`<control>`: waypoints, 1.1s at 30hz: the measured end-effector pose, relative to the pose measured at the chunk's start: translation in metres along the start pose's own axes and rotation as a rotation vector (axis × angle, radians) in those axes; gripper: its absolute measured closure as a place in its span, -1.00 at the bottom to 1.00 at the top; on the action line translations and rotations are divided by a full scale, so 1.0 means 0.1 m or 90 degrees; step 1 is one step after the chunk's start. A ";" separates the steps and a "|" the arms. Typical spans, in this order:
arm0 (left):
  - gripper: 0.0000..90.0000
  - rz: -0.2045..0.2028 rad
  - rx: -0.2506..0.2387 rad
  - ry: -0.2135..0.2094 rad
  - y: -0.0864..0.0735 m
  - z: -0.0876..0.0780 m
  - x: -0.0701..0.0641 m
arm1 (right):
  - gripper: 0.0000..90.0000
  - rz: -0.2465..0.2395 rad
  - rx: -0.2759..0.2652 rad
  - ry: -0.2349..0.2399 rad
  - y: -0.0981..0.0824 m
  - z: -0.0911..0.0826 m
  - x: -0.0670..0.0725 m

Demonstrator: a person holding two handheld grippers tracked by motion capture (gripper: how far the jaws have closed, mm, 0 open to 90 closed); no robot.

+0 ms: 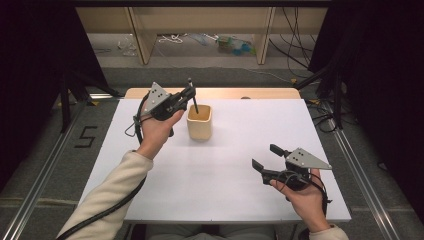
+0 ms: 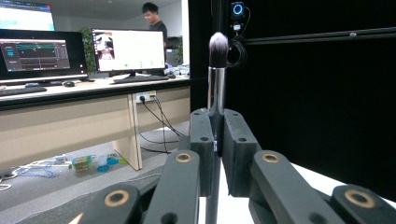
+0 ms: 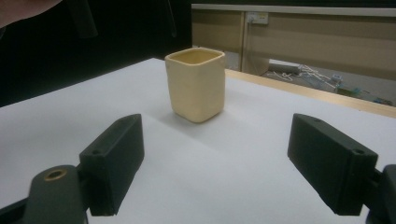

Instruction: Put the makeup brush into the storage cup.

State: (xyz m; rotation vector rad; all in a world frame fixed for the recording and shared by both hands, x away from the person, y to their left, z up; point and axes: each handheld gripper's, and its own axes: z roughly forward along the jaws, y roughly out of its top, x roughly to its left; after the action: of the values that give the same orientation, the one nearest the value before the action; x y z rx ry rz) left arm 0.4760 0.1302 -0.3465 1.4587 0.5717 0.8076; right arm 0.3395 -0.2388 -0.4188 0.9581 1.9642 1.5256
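Observation:
A cream square cup [image 1: 199, 122] [image 3: 196, 84] stands on the white table [image 1: 220, 170], toward the back left. My left gripper [image 1: 190, 94] hovers just left of the cup, shut on a makeup brush [image 1: 193, 96]. The brush's lower end dips into the cup's mouth. In the left gripper view the brush [image 2: 217, 70] stands upright between the pressed pads, silver ferrule and dark bristle tip on top. My right gripper [image 1: 267, 157] rests low at the front right, open, nothing between its fingers [image 3: 114, 158], pointing toward the cup.
Wooden shelf legs and loose cables [image 1: 175, 39] lie on the floor beyond the table's far edge. Black curtains flank both sides. In the left gripper view, a desk with monitors [image 2: 126, 50] and a person stand in the background.

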 end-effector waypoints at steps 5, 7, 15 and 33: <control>0.86 -0.001 0.001 0.001 0.00 0.02 0.00 | -0.56 0.000 -0.006 -0.002 0.00 0.00 0.00; 0.86 -0.002 -0.001 0.001 0.01 0.03 -0.01 | -0.56 -0.007 -0.014 -0.006 0.00 0.01 -0.01; 0.86 -0.001 -0.001 0.001 0.01 0.06 -0.01 | -0.56 -0.001 -0.002 0.000 0.00 -0.02 0.00; 0.86 0.000 0.006 0.006 -0.01 0.10 0.01 | -0.56 0.007 -0.007 0.000 -0.01 -0.02 -0.01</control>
State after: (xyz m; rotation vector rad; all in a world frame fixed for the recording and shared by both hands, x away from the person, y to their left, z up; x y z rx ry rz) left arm 0.4847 0.1246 -0.3466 1.4640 0.5828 0.8139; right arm 0.3387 -0.2408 -0.4195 0.9668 1.9509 1.5411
